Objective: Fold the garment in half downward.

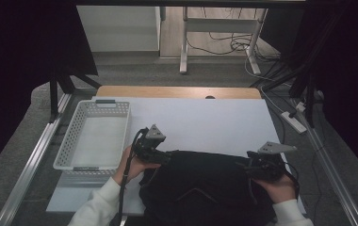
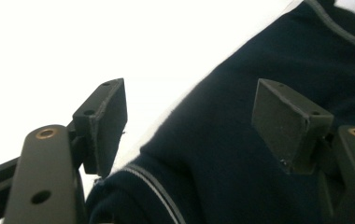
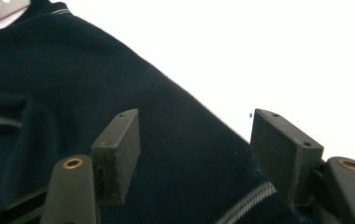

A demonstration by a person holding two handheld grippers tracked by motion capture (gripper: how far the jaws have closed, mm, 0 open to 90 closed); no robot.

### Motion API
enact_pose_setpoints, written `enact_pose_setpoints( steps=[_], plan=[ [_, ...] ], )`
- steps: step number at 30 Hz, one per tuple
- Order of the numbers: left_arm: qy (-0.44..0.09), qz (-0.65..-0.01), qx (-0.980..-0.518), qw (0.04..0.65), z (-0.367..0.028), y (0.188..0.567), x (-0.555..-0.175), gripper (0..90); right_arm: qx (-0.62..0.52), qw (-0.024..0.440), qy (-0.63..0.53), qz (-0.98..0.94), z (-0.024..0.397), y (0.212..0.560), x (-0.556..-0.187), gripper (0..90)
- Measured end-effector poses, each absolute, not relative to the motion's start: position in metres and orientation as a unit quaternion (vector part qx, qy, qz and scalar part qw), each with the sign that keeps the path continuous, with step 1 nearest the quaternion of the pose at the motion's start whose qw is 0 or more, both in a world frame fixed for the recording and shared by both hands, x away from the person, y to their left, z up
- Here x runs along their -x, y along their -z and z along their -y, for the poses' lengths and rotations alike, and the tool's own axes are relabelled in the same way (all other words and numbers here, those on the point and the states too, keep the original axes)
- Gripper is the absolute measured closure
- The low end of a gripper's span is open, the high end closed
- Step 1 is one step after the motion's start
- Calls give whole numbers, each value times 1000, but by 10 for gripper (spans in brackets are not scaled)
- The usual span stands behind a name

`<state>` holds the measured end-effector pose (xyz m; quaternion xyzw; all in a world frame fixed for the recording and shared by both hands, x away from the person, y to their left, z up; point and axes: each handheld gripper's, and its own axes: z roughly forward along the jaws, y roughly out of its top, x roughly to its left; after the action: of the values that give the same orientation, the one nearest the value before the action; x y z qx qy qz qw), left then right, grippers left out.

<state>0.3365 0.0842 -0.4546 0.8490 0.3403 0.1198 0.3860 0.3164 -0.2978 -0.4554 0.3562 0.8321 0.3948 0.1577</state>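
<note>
White table, dark garment between both open tools.

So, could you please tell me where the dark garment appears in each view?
High view: the garment lies bottom centre on the white sheet.
Left gripper view: lower right, under the open jaws.
Right gripper view: left and bottom, under the open jaws.
Shared landmark: the garment's pale seam stripe.
</note>
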Motion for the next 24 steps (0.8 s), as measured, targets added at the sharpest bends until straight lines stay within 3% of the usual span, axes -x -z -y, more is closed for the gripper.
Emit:
enact_pose_setpoints(
  steps=[7,24],
  plan=[
    [-110,-354,-851,373,-80,469,-351,268,-360,151,-374,-841,291,467,-336,311],
    [-108,-365,-863,333,-86,487,-355,289,-381,152,-332,-849,316,484,-340,304]
  ],
)
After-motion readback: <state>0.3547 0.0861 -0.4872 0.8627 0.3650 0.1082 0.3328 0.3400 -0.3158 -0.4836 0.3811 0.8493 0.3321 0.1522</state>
